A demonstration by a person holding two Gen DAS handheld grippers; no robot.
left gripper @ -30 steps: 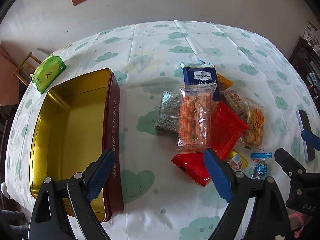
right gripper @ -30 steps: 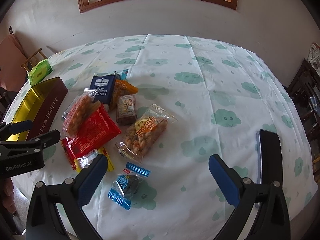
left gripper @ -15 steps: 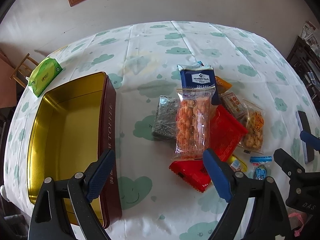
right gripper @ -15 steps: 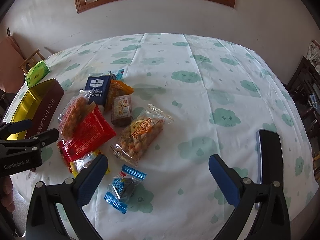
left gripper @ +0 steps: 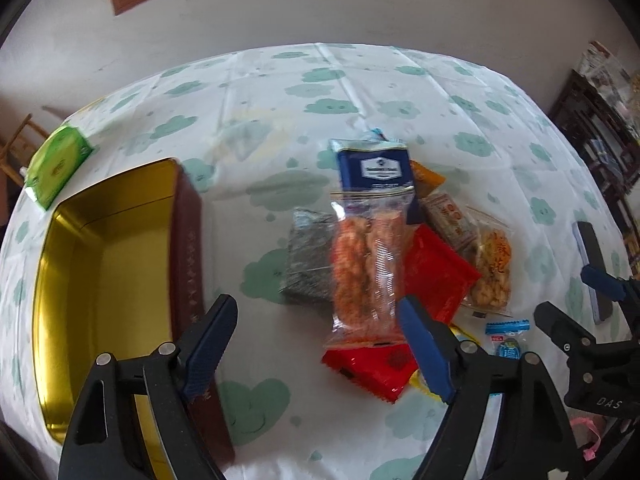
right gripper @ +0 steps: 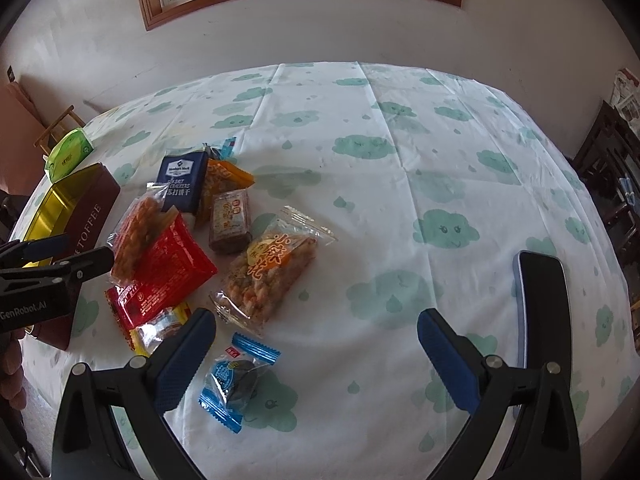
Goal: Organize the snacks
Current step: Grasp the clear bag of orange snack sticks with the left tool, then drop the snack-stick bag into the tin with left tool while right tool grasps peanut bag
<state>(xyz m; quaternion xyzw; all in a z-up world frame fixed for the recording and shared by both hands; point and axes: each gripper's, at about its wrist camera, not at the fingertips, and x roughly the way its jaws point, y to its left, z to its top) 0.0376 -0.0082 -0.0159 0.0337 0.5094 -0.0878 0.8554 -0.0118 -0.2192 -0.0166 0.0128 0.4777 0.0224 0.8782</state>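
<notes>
A cloud-print cloth covers the surface (right gripper: pixel 400 184) under a wood-framed window. An open gold-lined tin (left gripper: pixel 100 264) sits at the left edge, its long axis running away from the camera. Just right of it, apart, lies the snack pile: a clear orange pack (left gripper: pixel 370 264) rests on a red pack (left gripper: pixel 436 276) and partly over a dark pack (left gripper: pixel 308 260), its long axis also running near to far, parallel to the tin. Behind it is a blue cracker pack (left gripper: pixel 374 168), and a blue candy (right gripper: pixel 236 380) lies nearest the right gripper (right gripper: pixel 316 352). Both the left gripper (left gripper: pixel 316 344) and the right have their jaws spread wide, holding nothing. The packs look light, soft, crinkly and likely slippery, their contents brittle; I would pinch a sealed end, gently
</notes>
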